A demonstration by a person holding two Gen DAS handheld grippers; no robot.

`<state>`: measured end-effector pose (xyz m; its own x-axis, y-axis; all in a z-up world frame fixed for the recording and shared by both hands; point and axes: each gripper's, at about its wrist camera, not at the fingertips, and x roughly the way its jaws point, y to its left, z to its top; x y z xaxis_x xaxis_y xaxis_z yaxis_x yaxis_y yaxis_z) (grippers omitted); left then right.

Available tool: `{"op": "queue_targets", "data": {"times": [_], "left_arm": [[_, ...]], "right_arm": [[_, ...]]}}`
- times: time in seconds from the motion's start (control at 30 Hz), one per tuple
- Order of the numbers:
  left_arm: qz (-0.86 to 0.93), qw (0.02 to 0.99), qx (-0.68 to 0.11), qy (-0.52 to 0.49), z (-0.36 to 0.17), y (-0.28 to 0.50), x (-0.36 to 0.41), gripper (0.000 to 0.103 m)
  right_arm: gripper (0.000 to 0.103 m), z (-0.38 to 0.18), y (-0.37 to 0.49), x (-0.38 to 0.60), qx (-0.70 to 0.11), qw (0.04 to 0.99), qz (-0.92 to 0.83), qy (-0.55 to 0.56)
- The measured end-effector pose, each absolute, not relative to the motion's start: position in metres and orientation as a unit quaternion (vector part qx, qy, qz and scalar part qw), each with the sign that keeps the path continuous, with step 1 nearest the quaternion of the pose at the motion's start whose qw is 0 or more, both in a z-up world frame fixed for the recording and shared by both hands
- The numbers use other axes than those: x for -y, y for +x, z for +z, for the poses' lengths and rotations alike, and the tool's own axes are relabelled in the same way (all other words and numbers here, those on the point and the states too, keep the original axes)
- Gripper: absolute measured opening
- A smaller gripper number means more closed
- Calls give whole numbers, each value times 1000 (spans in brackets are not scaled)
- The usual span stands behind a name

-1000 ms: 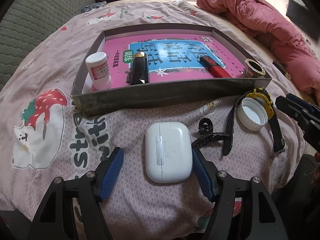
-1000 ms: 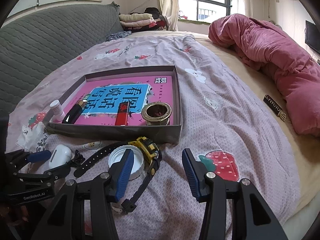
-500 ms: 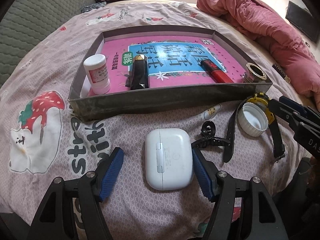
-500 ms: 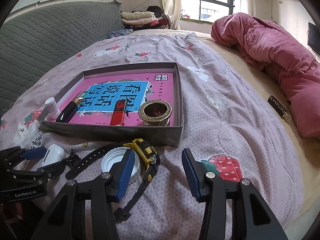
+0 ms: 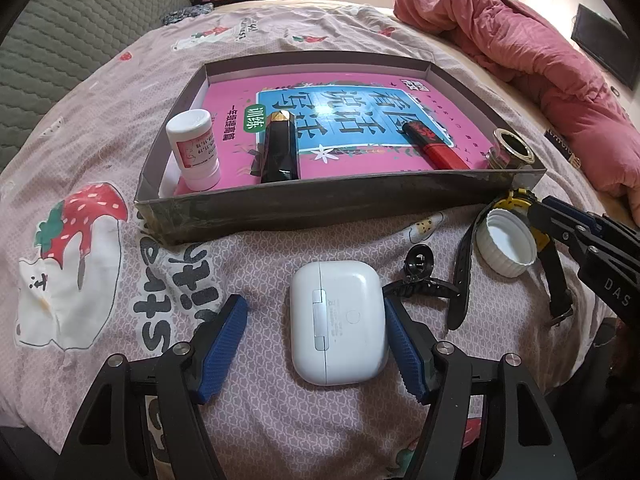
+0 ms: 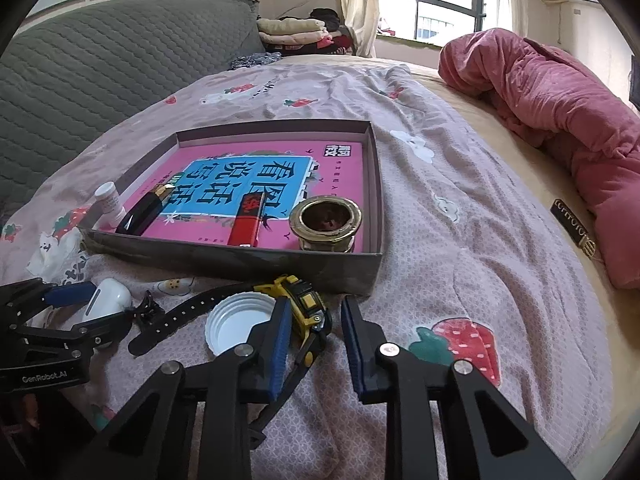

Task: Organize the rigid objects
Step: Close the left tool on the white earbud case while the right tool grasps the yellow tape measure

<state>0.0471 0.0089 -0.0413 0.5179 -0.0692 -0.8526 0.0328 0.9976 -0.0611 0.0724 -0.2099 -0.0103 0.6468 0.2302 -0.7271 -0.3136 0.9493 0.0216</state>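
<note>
Straddling a white earbud case [image 5: 339, 322] on the bedspread near the tray [image 5: 320, 204], the left gripper [image 5: 316, 344] is open; the right gripper [image 6: 314, 340], jaws parted, brackets a yellow watch [image 6: 304, 304]. Its loose strap may snag the white cap [image 6: 236, 322] if lifted.

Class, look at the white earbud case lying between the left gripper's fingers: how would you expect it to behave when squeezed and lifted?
The white earbud case looks like a hard, glossy shell, so it is probably stiff but may slip on the pads. Its rounded edges could let it twist if gripped off-centre. Being small, it is likely light, and the open left gripper already straddles it.
</note>
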Motion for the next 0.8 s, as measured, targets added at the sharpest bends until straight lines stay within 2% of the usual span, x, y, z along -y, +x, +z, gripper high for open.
{"op": "queue_targets", "data": {"times": [0.8], "left_arm": [[-32, 871, -489, -23, -43, 51, -10, 71]], "right_arm": [[24, -25, 89, 219, -420, 886, 189, -40]]}}
